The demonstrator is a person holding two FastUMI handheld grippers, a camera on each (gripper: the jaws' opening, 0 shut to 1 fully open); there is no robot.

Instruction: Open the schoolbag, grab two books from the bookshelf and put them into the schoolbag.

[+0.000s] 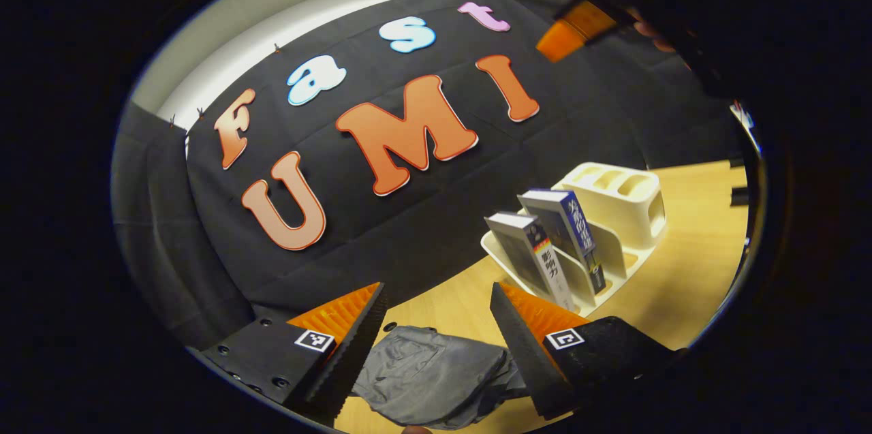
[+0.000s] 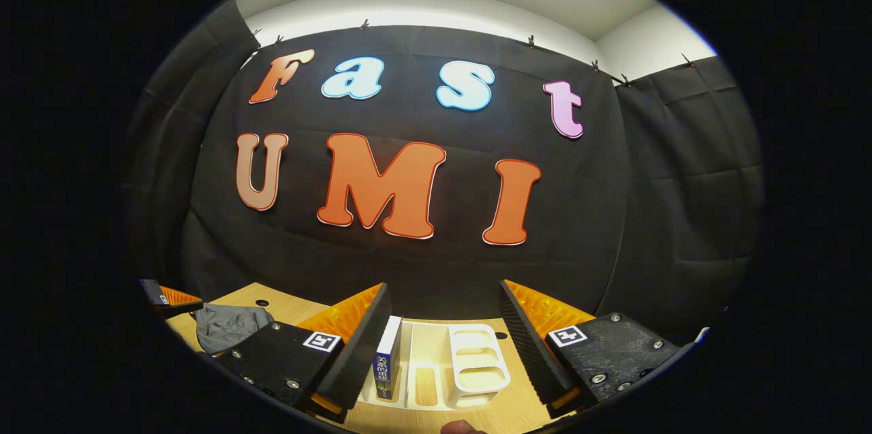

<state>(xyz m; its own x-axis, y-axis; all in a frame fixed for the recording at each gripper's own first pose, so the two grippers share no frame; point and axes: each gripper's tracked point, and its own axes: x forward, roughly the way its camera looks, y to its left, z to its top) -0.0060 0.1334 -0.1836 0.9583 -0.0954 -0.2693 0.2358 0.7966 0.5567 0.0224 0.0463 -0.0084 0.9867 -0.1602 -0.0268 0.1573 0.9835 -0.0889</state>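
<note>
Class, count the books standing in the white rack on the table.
2: one book in the front slot, another book right behind it in the rack. None seems hidden.

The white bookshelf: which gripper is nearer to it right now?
Right. The right gripper hangs open just above the bookshelf; the left gripper hangs open over the grey schoolbag, the shelf farther off.

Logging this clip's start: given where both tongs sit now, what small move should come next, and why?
Probably lower the left tongs onto the grey schoolbag and start opening it. It lies crumpled on the table, both books stand in the white bookshelf, and both tongs, including the right tongs, are open and empty.
</note>
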